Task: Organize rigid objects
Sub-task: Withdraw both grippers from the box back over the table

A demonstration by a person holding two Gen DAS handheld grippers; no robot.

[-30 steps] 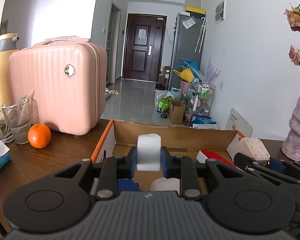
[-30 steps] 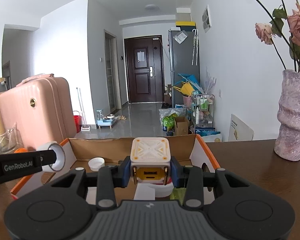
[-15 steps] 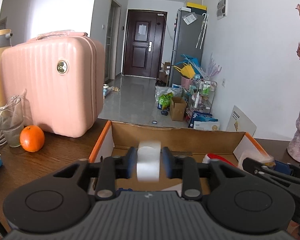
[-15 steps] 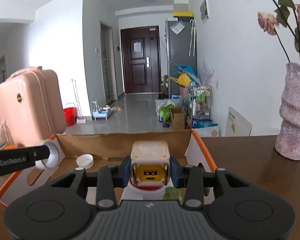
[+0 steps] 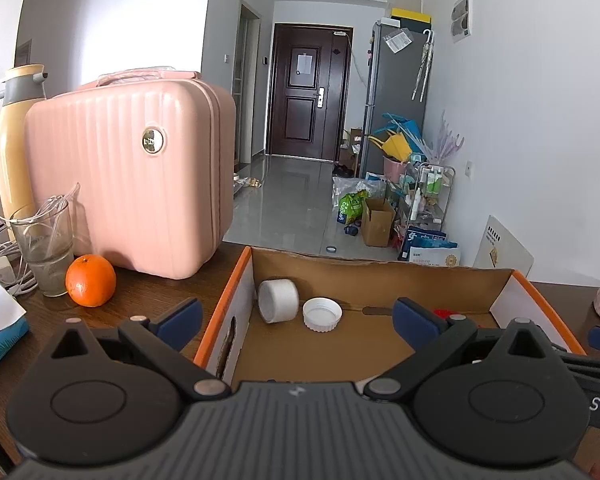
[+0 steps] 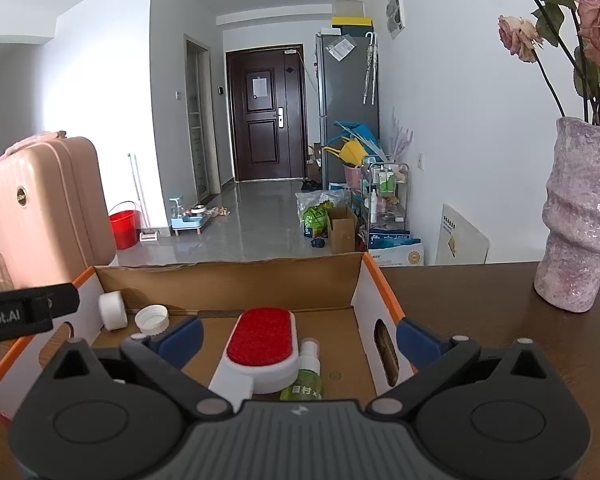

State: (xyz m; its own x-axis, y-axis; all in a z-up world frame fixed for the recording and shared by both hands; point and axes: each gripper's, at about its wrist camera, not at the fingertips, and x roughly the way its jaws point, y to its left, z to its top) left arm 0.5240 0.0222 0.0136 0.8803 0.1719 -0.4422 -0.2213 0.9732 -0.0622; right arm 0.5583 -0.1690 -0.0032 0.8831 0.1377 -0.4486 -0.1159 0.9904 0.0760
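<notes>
Both claws gape wide over the open orange-edged cardboard box [image 6: 228,276], jaws just sprung apart, nothing between them. Under the left gripper [image 5: 296,316], the short white plastic cylinder [image 5: 278,300] lies on its side in the far left corner, axis tilted toward the left wall, flat face toward us, beside 1 upturned white ridged bottle cap [image 5: 322,314]. Under the right gripper [image 6: 298,336], the white brush with the red oval pad [image 6: 260,350] lies lengthways, pad up, handle nearest. A green spray bottle [image 6: 306,376] lies touching its right side.
</notes>
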